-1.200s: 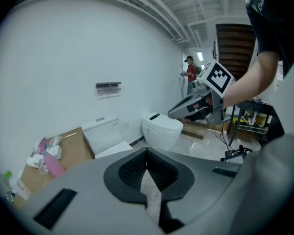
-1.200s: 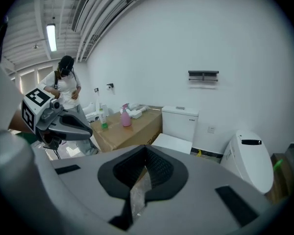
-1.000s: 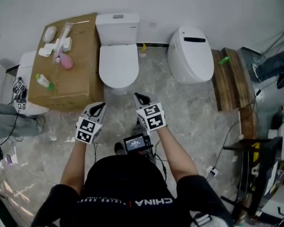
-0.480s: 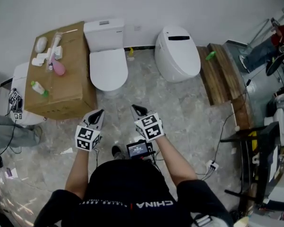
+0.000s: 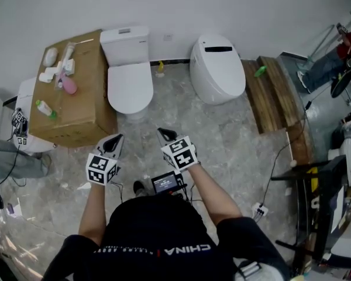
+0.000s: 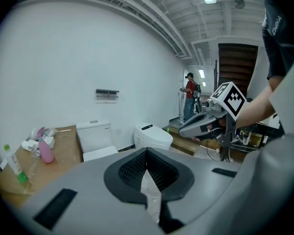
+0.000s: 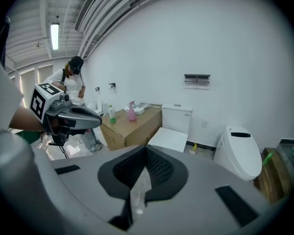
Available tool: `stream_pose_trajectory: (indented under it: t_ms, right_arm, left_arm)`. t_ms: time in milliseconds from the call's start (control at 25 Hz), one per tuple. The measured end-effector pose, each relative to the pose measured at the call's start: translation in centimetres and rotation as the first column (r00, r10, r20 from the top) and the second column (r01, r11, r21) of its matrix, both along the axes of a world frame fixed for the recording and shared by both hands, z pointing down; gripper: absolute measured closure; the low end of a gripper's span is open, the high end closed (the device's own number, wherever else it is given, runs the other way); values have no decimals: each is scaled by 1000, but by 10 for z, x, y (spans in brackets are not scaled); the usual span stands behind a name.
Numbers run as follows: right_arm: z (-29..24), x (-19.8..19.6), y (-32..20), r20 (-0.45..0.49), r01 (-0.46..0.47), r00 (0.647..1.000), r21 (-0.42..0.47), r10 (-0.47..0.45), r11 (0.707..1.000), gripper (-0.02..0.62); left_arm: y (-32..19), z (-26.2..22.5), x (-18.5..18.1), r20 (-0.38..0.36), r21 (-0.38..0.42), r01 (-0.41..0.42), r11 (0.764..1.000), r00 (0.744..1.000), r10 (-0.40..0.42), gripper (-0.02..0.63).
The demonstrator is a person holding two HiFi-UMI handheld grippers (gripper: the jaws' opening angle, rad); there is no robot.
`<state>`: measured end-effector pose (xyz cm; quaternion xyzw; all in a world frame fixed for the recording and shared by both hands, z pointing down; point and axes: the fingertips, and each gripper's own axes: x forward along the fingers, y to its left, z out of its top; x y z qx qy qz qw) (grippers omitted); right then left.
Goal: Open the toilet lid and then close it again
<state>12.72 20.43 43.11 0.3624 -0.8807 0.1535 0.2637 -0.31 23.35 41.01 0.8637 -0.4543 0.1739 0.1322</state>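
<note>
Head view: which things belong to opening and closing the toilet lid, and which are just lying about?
Job, probably: tank toilet; its lid, down; left tongs, shut and empty; right tongs, shut and empty.
Lying about: round toilet; box; pink bottle; green-capped bottle.

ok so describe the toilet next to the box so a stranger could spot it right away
Start at the back wall and find the big cardboard box against it. The toilet stands right beside the box, closed. Unlike the egg-shaped toilet further along, it has a separate square tank behind the seat.
</note>
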Motion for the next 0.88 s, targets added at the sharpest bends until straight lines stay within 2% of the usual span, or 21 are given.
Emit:
stream_pose_trajectory:
  t_ms: [160,400,680,880]
  right_arm:
    - [-6,-9,-5,19,43,999,23,-43,999,581]
    - [-6,-20,6,-6,128,992,16,-128,992,581]
    - [-4,-26,6,-23,148,989,28,-148,989,583]
    - [-3,-30,7,-51,157,987,48,-155,986,581]
  left_arm:
    - [-1,-4,9,23,10,-9,1000,1000,9,597]
    - [3,-2,17,74,9,-22,1000,997,21,597]
    - [3,2,14,119,22,-32,999,992,29,597]
    - [6,3,12,124,11,-35,999,992,33,597]
